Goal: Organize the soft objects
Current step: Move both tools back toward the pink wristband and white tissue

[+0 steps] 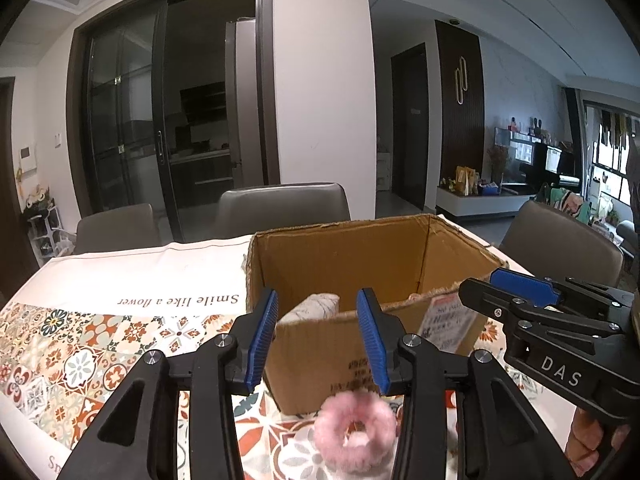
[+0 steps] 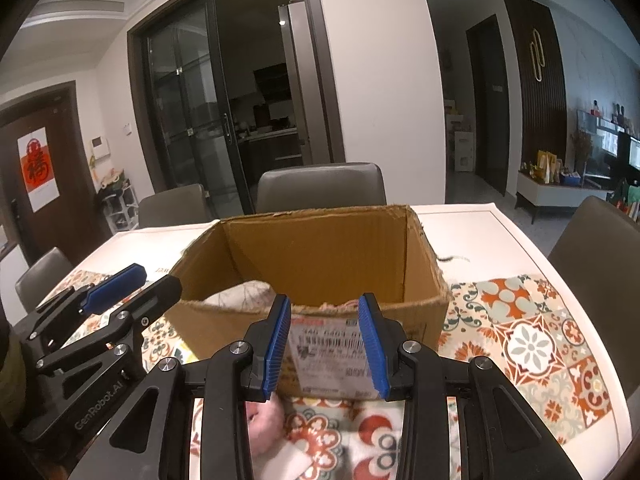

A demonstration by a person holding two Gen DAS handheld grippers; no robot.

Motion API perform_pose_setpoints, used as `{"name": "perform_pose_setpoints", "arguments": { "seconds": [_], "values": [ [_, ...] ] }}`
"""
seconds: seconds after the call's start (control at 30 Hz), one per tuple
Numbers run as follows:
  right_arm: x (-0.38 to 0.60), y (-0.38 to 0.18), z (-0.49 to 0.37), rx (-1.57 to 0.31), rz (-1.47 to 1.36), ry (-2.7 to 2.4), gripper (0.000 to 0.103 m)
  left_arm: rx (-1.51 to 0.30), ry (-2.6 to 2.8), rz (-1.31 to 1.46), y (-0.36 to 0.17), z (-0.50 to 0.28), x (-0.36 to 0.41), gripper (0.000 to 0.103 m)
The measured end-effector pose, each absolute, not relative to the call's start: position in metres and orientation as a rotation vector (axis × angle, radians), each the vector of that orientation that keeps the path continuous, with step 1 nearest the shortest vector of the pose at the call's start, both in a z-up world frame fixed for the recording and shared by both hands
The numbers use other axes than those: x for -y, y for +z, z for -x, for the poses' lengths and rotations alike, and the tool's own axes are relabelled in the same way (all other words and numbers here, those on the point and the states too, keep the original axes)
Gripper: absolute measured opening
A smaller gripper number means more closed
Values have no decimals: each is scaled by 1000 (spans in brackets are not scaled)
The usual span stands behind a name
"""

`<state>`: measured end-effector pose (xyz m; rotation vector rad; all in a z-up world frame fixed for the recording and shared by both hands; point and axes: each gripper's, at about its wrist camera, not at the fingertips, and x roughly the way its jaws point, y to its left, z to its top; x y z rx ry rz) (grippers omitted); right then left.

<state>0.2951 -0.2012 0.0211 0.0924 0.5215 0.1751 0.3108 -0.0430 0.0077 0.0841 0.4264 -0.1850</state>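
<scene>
Left wrist view: left gripper [image 1: 317, 340] w/ jaws spread wide, blue pads well apart, nothing between them and nothing touched. Beyond the pads stands the cardboard box [image 1: 304, 364], open-topped, on the patterned cloth [image 1: 68, 364] covering the worktop. A pink fluffy ring [image 1: 354, 432] lies on the cloth just beside the box's near wall, below the gap between the jaws, apart from both pads. A pale soft item [image 1: 314, 307] shows inside the box, above the near rim.

Right gripper [image 1: 524, 290] enters at the right of this view, next to the box's right corner; from this side angle, jaw opening cannot be judged here.

Right wrist view: right gripper [image 2: 324, 344] w/ jaws likewise wide open, holding nothing; pads frame the printed label [image 2: 326, 354] on the box's near wall w/o contact. Box [image 2: 416, 316] sits mid-worktop; pale soft item [image 2: 240, 296] visible inside at its left, behind the near rim. Pink ring [image 2: 266, 416] partly hidden behind the left finger, on the cloth [image 2: 532, 344] near the worktop's near edge. Left gripper [image 2: 116, 284] appears at left, near the box's left corner.
</scene>
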Motion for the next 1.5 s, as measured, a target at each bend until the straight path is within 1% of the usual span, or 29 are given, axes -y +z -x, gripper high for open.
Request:
{"name": "perform_pose_setpoints", "arguments": {
  "seconds": [0.27, 0.4, 0.8, 1.2, 1.23, 1.27, 1.33, 1.5],
  "values": [
    [197, 8, -277, -562, -92, 177, 37, -454, -203, -129, -5, -293, 40, 42],
    [193, -1, -270, -595, -88, 177, 37, -474, -223, -149, -16, -285, 37, 45],
    [176, -40, -258, -713, -59, 207, 37, -565, -248, -187, -46, -270, 26, 45],
    [167, -75, -253, -840, -57, 248, 37, -637, -303, -235, -70, -261, 19, 48],
    [166, -79, -253, -854, -60, 253, 38, -643, -308, -233, -71, -261, 19, 49],
    [166, -81, -254, -863, -62, 257, 43, -648, -315, -230, -72, -261, 19, 50],
    [165, -85, -254, -879, -64, 267, 48, -656, -330, -228, -74, -262, 19, 51],
    [161, -97, -259, -917, -51, 286, 49, -677, -351, -229, -80, -267, 20, 52]
  ]
}}
